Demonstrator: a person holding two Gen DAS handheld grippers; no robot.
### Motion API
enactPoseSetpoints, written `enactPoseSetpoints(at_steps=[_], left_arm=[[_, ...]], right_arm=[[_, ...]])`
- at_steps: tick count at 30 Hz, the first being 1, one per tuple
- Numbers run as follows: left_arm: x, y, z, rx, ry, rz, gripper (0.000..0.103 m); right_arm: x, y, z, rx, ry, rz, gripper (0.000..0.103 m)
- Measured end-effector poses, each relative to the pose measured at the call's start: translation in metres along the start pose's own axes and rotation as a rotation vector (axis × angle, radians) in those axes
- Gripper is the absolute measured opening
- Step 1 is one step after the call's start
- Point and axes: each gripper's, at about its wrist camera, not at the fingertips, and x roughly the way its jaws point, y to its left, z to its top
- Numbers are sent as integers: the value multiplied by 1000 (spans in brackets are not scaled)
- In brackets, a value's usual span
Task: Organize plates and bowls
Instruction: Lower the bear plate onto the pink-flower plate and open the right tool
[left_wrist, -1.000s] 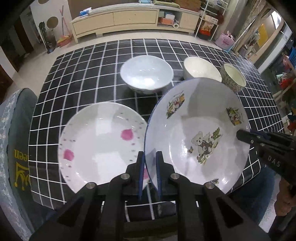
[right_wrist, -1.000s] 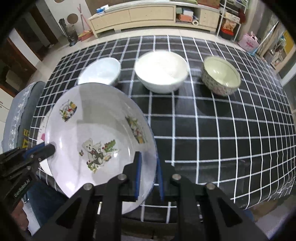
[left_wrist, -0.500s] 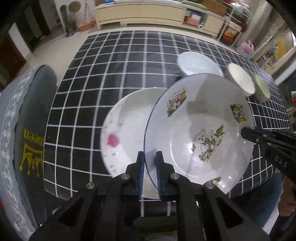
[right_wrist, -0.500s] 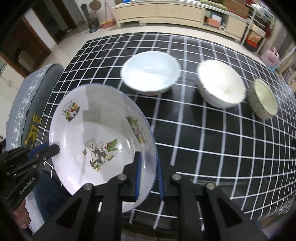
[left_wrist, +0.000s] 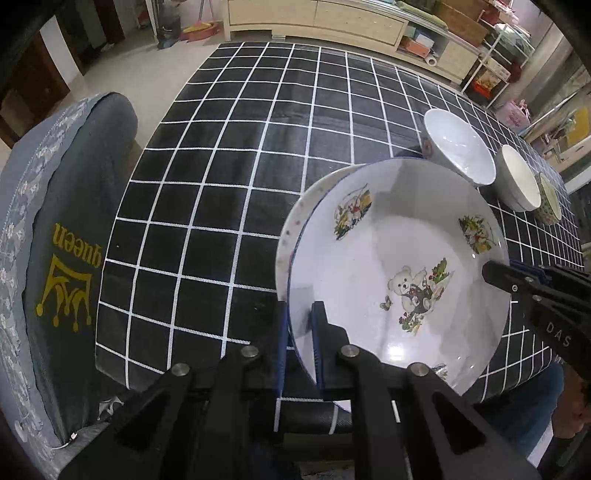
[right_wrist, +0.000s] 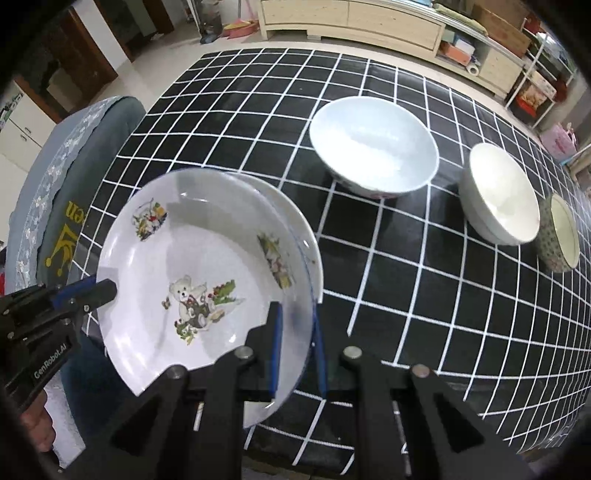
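Both jaws are clamped on opposite rims of the glossy white bear-printed plate: stiff, slippery, breakable.

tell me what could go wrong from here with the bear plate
1. The bear plate is held only by thin rim grips from the left gripper and right gripper; uneven motion could let it slip or twist.
2. It hangs over the white plate beneath, so a hard or off-centre lowering could chip a rim.
3. Both sit near the table edge.
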Motion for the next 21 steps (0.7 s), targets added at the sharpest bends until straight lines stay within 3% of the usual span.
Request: enactPoseSetpoints(at_steps=[21], left_arm=[[22,10,11,-20,14,-4,11]], right_arm=[[26,4,12,12,48,-5,20]])
